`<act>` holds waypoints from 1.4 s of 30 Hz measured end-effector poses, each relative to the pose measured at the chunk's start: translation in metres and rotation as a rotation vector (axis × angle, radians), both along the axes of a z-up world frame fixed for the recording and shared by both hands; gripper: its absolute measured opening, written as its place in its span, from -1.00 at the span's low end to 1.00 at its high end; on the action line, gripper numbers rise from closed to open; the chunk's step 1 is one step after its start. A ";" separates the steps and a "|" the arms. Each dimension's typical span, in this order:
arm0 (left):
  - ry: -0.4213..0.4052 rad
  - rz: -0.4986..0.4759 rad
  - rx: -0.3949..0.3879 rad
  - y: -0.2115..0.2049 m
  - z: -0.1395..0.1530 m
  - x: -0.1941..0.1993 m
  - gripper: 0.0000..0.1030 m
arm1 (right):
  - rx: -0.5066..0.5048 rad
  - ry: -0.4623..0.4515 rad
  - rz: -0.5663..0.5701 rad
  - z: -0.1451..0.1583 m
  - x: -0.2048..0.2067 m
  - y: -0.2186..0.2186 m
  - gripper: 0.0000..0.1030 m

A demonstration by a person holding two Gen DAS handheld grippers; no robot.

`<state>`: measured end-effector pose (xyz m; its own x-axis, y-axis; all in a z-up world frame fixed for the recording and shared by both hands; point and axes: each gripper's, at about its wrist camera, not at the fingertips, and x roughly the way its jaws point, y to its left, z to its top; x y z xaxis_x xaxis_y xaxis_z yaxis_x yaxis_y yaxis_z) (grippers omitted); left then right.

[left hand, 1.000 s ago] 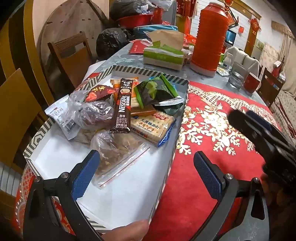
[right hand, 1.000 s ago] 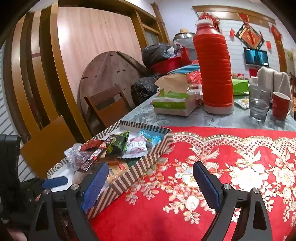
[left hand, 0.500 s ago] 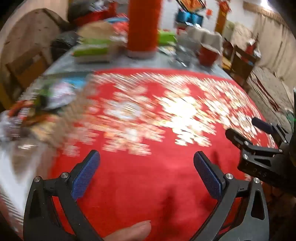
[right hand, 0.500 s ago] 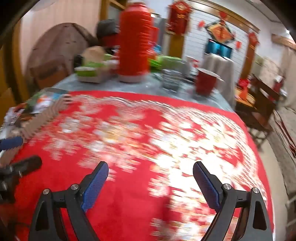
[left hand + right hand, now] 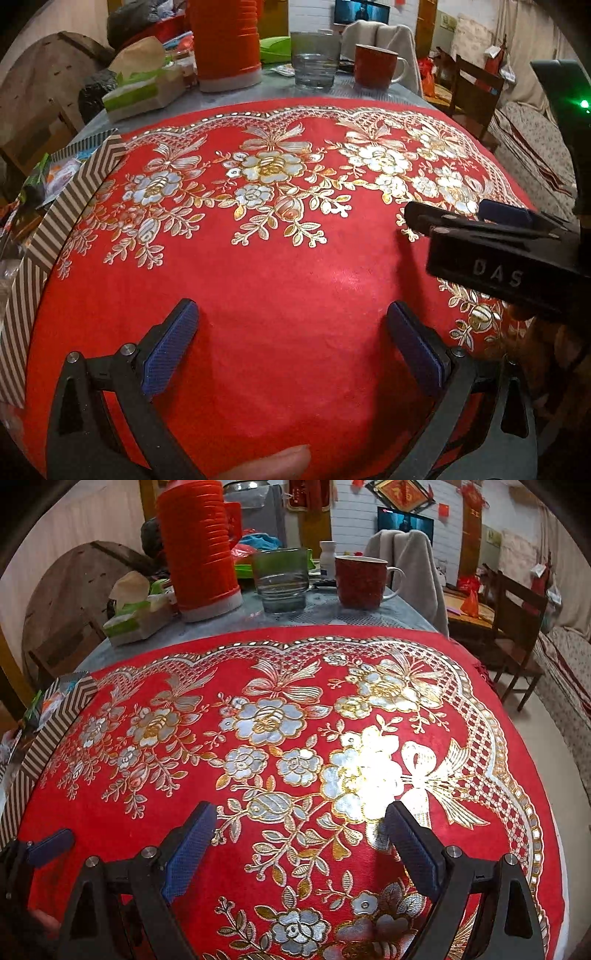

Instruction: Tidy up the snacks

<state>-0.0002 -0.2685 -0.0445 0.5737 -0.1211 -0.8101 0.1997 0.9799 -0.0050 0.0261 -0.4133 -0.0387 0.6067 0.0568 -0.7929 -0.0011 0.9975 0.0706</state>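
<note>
A striped box (image 5: 55, 218) with snack packets (image 5: 59, 173) in it stands at the left edge of the red flowered cloth (image 5: 280, 258); only its right wall and a few packets show. It also shows at the far left in the right wrist view (image 5: 44, 738). My left gripper (image 5: 291, 347) is open and empty above bare red cloth, right of the box. My right gripper (image 5: 299, 845) is open and empty above the cloth's middle. It shows side-on at the right of the left wrist view (image 5: 487, 236).
At the table's far side stand a tall orange thermos (image 5: 199, 550), a glass (image 5: 282, 579), a red mug (image 5: 360, 581) and a green tissue box (image 5: 136, 620). Wooden chairs (image 5: 517, 635) stand off the right side. A round wooden tabletop (image 5: 70, 602) leans at the back left.
Both grippers have swung right, away from the snack box. The box has gone from the middle of the views to their left edges. Both stay open and empty.
</note>
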 end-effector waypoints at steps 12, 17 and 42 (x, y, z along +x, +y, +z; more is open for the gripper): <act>0.002 0.020 -0.001 0.000 -0.001 0.001 0.99 | -0.001 0.007 0.011 -0.004 0.003 0.001 0.83; 0.002 0.020 -0.001 0.000 -0.001 0.001 0.99 | -0.009 0.010 0.014 -0.005 0.003 0.002 0.84; 0.003 0.020 -0.001 0.000 -0.001 0.001 0.99 | 0.005 0.009 0.022 -0.005 0.003 -0.001 0.89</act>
<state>0.0010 -0.2686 -0.0453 0.5739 -0.1104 -0.8114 0.1801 0.9836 -0.0064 0.0295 -0.4142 -0.0435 0.5979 0.0736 -0.7982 -0.0221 0.9969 0.0754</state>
